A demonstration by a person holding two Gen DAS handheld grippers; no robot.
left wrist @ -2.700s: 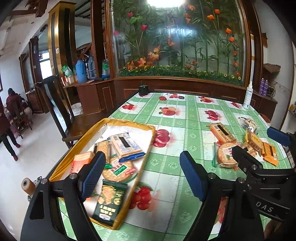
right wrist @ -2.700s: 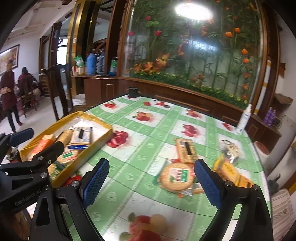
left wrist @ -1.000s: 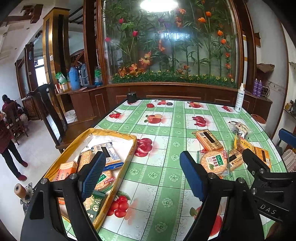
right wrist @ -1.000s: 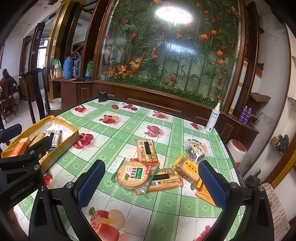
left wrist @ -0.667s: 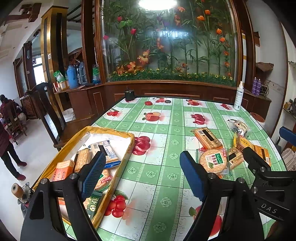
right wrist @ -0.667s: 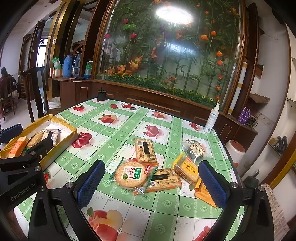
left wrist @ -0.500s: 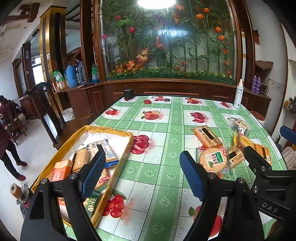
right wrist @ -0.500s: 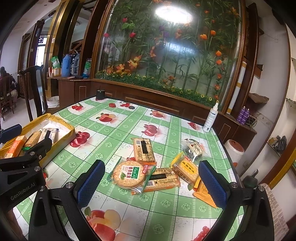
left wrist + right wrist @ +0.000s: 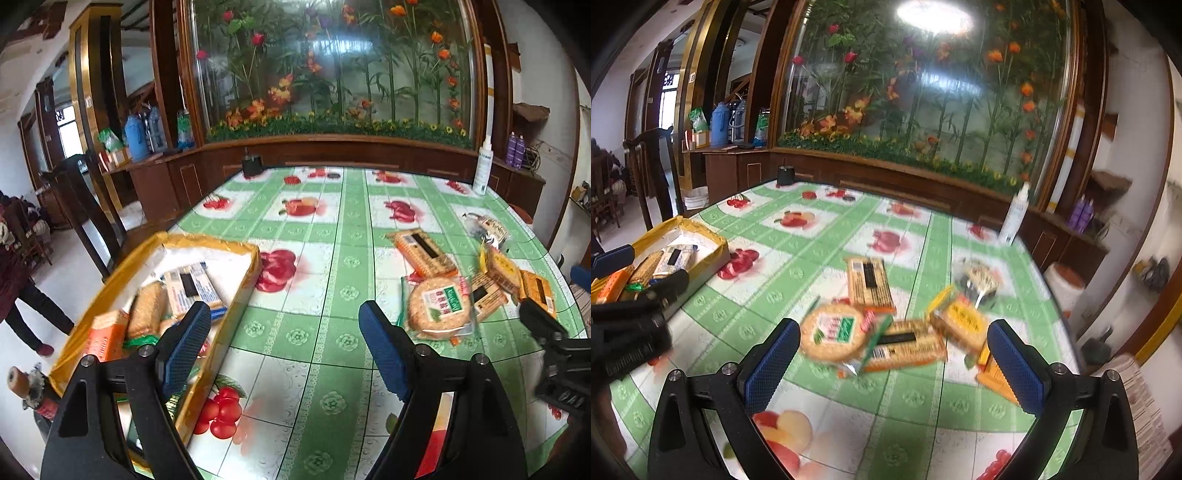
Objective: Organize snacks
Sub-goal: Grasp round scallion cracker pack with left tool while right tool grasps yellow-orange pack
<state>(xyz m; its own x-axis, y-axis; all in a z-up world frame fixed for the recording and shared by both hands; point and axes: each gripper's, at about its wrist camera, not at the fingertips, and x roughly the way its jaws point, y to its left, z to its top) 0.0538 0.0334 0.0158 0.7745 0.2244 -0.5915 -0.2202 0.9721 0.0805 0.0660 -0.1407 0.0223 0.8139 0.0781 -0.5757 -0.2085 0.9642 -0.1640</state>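
A yellow-rimmed box (image 9: 255, 254) at the table's left holds several snack packs, among them a blue-and-white one (image 9: 190, 286). Loose snacks lie at the right: a round cracker pack (image 9: 833, 334), a long brown biscuit pack (image 9: 868, 280), a flat barcode pack (image 9: 908, 345), a yellow pack (image 9: 962, 323) and a clear bag (image 9: 979, 278). My right gripper (image 9: 894, 363) hangs open just in front of the round cracker pack, nothing between its fingers. My left gripper (image 9: 284, 345) is open over bare tablecloth, between the box and the loose snacks.
The table wears a green-and-white fruit-print cloth (image 9: 332, 258). A white spray bottle (image 9: 1015, 214) and a small black cup (image 9: 252, 165) stand at its far edge. A dark wooden chair (image 9: 92, 206) is beside the box. A person (image 9: 18, 288) stands at far left.
Both grippers have sunk and moved forward, so the snacks and box look bigger and nearer. The round cracker pack now lies just ahead of the right gripper's fingers. Both stay open and empty.
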